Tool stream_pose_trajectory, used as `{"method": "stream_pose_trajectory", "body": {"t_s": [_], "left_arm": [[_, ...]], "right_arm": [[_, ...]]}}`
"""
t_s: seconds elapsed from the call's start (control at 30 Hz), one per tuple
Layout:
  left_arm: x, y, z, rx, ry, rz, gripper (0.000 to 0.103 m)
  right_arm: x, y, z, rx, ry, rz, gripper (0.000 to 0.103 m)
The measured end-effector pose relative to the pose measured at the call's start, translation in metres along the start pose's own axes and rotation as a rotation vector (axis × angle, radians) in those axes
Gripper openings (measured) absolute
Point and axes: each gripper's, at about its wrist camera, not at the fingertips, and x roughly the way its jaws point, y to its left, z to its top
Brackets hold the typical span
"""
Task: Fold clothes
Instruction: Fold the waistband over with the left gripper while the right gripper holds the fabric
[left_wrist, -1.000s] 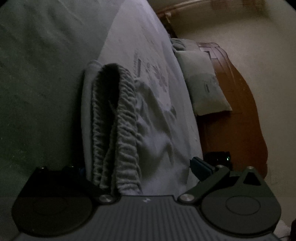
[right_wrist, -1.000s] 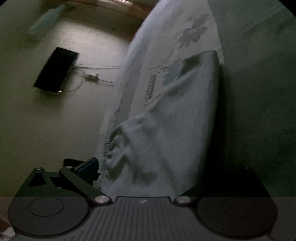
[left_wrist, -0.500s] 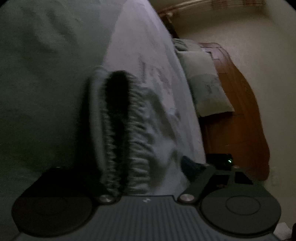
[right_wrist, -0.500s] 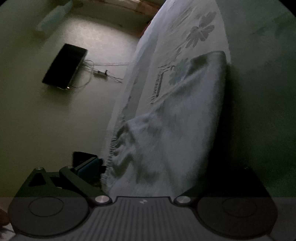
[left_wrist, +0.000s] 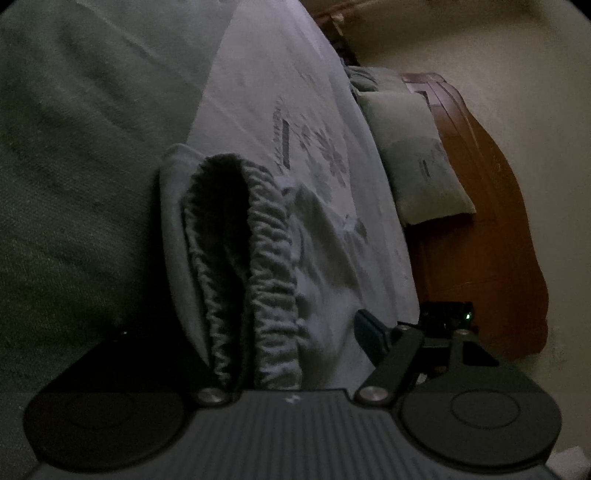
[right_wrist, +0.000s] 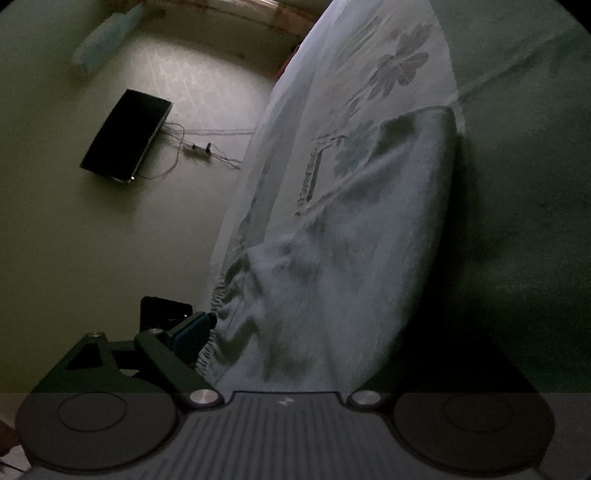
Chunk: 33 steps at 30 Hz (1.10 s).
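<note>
Shorts (left_wrist: 251, 258) waistband between closing left gripper (left_wrist: 280, 339), right gripper (right_wrist: 295, 343) jaws narrowing, neither pinching visibly.

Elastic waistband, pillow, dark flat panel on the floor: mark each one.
elastic waistband (left_wrist: 271, 280), left wrist view, on the gathered ribbed band's right side.
pillow (left_wrist: 417, 166), left wrist view, on its pale top face.
dark flat panel (right_wrist: 125, 134), right wrist view, at the middle of its black face.

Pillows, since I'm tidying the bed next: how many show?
1: a pillow against the wooden headboard; rumpled cloth beyond it may hide another.
</note>
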Motion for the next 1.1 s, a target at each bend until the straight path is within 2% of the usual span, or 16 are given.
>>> {"method": "stream_pose_trajectory", "body": {"t_s": [0.1,0.17,0.2,0.23,0.33,0.43,0.5,0.57,0.73,0.97,1.1], "left_arm": [[-0.001,0.001,0.000,0.009,0.006,0.001,0.070],[0.000,-0.001,0.002,0.014,0.010,0.008,0.070],[0.000,-0.003,0.002,0.023,0.012,0.013,0.071],[0.000,-0.003,0.002,0.024,0.011,0.017,0.071],[0.000,-0.005,0.001,0.030,0.008,0.029,0.070],[0.000,-0.009,-0.002,0.045,-0.005,0.054,0.065],[0.000,-0.011,-0.003,0.036,-0.017,0.094,0.049],[0.000,-0.011,-0.005,0.025,-0.030,0.136,0.038],[0.001,-0.021,-0.011,0.039,-0.060,0.189,0.038],[0.012,-0.047,-0.014,0.076,-0.084,0.323,0.038],[0.020,-0.057,-0.012,0.105,-0.077,0.376,0.038]], "right_arm": [[-0.001,-0.002,0.000,-0.028,0.017,-0.024,0.072],[-0.001,-0.010,0.005,0.011,0.008,-0.045,0.050],[0.000,-0.017,0.007,0.036,0.004,-0.070,0.020],[0.001,-0.026,0.007,0.074,-0.002,-0.080,0.007],[-0.001,-0.030,0.004,0.072,-0.020,-0.057,0.008],[-0.001,-0.023,0.000,0.026,-0.038,-0.094,0.008],[-0.003,-0.021,0.000,0.019,-0.046,-0.108,0.008],[-0.005,-0.019,-0.003,0.009,-0.059,-0.127,0.008],[-0.006,-0.013,-0.012,0.011,-0.096,-0.168,0.009],[0.001,-0.002,-0.018,0.019,-0.132,-0.230,0.009],[0.005,0.005,-0.020,-0.013,-0.135,-0.262,0.009]]}}
